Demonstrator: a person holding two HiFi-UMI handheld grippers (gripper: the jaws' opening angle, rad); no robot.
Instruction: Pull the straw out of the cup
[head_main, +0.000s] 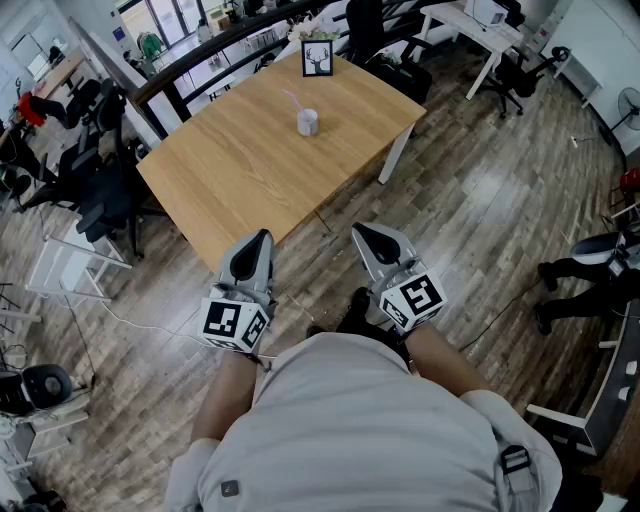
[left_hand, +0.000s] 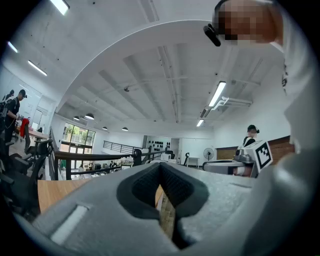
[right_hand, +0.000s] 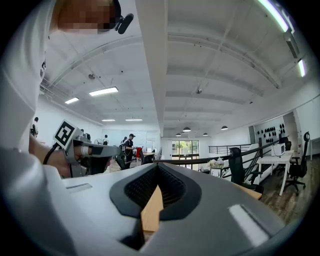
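Straw in cup on table, frame behind it.

In the upper centre of the head view, the table is pale honey wood on white legs. On it the cup is light grey and the straw is pink. The frame is black around a white print of a dark antlered head. The floor is grey-brown planks. Lower in the frame, the left gripper and right gripper are grey with black pads. Their cubes are white with black squares. The shirt at the bottom is light grey.
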